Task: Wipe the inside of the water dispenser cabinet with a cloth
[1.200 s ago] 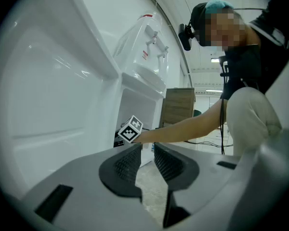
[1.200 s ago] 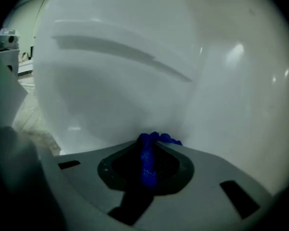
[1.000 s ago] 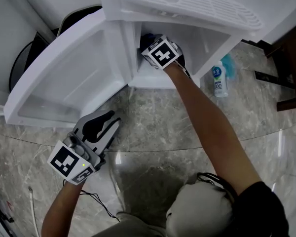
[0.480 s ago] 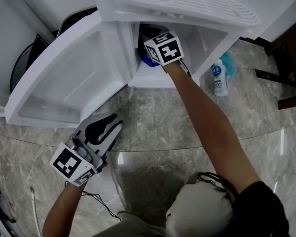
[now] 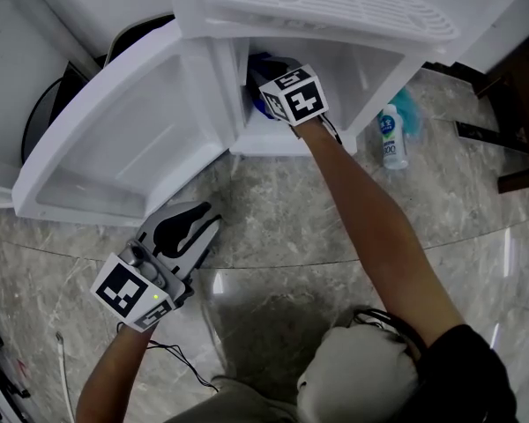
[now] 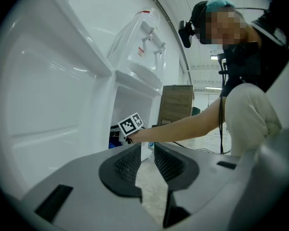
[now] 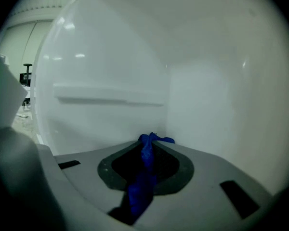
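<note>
In the head view, the white water dispenser cabinet sits at the upper centre of the frame, with its grilled drip tray above the opening and its door swung wide toward the upper left. The right gripper reaches into the opening, its marker cube at the mouth and its tips out of sight inside, and a patch of the blue cloth shows just beside it. A small labelled bottle stands on the marble floor to the right of the cabinet. The left gripper hangs over the floor at the lower left, well apart from the cabinet and below the door's edge. In the left gripper view, its jaws stand a narrow gap apart with only floor between them; beyond them are the door's inner face on the left, the dispenser's taps above, and the person's arm reaching into the cabinet. In the right gripper view, the jaws are closed on the blue cloth, which runs along the line between the pads and pokes out past the tips, near the back corner of the plain white interior; a shelf ledge runs across the wall on the left.
</note>
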Tool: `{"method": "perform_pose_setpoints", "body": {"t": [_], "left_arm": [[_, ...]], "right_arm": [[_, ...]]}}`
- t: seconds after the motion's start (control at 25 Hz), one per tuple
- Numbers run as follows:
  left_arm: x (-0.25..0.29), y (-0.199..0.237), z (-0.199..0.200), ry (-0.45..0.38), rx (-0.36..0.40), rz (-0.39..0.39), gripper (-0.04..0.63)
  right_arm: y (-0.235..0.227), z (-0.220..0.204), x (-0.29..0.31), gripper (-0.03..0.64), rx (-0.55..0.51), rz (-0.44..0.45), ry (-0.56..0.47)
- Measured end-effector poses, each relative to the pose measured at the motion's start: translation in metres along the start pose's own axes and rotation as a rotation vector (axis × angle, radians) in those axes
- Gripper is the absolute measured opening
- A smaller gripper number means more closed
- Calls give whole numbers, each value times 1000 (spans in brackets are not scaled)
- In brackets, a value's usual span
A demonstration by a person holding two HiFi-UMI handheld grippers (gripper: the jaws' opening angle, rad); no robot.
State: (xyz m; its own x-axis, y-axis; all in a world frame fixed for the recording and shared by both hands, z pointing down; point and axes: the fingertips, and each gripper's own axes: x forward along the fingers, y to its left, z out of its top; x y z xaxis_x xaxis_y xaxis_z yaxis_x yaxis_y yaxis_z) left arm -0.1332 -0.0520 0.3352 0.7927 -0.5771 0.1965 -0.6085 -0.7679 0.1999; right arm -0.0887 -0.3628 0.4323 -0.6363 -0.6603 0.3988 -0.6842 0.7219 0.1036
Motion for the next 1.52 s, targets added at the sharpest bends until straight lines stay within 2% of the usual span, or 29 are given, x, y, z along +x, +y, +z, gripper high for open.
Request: {"method": "perform_pose_setpoints", "body": {"t": [0.12, 0.32, 0.48, 0.56, 0.88, 1.08, 1.24, 1.52], "left_arm": [[-1, -4, 3, -5, -2, -7, 92], [2, -11, 6, -19, -6, -26, 92], [3, -16, 7, -19, -6, -38, 92], [3, -16, 9, -23, -5, -34, 92], [8, -10, 15, -42, -1, -17, 92], [12, -2, 21, -52, -9, 19, 92], [8, 4, 25, -71, -31, 47, 92], [0, 5, 22, -75, -51, 56, 92]], "right_arm": [[2, 32, -25, 46, -4, -32, -220], [-1, 98, -76, 46, -3, -154, -555], [11, 154, -116, 46, -45, -192, -756], [18, 175, -129, 46, -70, -220, -817], [11, 183, -120, 46, -48, -273, -826], [-20, 186, -90, 46, -21, -316, -749], [-40, 189, -71, 46, 5, -304, -683], [-15, 189, -95, 47, -27, -274, -725]]}}
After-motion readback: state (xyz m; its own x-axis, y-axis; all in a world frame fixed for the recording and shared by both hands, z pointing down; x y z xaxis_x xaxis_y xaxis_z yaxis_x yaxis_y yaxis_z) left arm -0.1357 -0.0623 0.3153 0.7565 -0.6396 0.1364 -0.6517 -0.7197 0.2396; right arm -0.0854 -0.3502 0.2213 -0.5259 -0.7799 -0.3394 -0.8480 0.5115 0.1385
